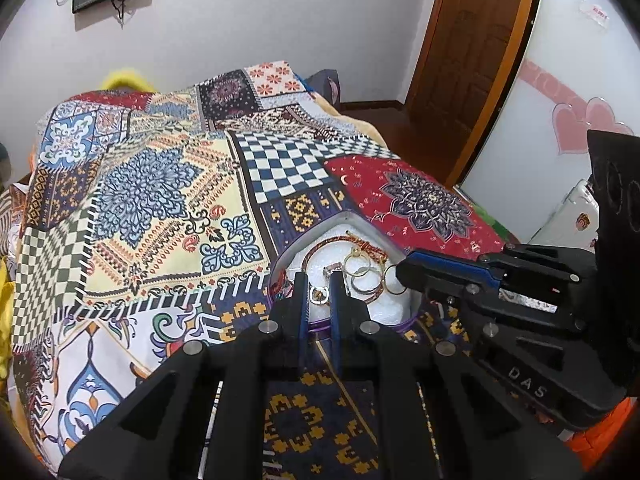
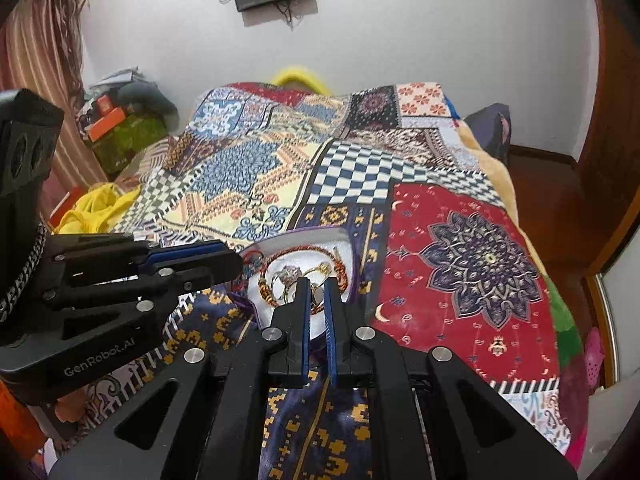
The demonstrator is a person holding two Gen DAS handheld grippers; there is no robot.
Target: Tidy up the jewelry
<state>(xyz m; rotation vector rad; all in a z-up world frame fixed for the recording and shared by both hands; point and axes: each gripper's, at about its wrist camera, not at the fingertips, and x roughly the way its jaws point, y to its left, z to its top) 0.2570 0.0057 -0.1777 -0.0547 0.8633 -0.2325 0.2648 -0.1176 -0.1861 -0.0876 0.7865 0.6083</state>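
Observation:
A heart-shaped jewelry box [image 1: 352, 220] with a white lining lies open on the patterned bedspread. It holds a red braided cord bracelet [image 1: 320, 246], gold hoops [image 1: 362, 268] and rings. My left gripper [image 1: 319, 280] is over the box, its jaws narrowly apart around a ring with a brown stone [image 1: 319, 294]. My right gripper [image 2: 315, 284] is over the same box [image 2: 344, 236] from the other side, jaws narrowly apart over a ring [image 2: 317, 296]. The bracelet [image 2: 304, 249] and a stone cluster ring [image 2: 289, 274] lie just ahead. Each gripper shows in the other's view.
The patchwork bedspread [image 1: 160, 200] covers the whole bed. A wooden door [image 1: 472, 40] stands at the right, a white wardrobe with pink hearts [image 1: 560, 120] beside it. Yellow cloth [image 2: 96, 204] and boxes [image 2: 120, 128] lie left of the bed.

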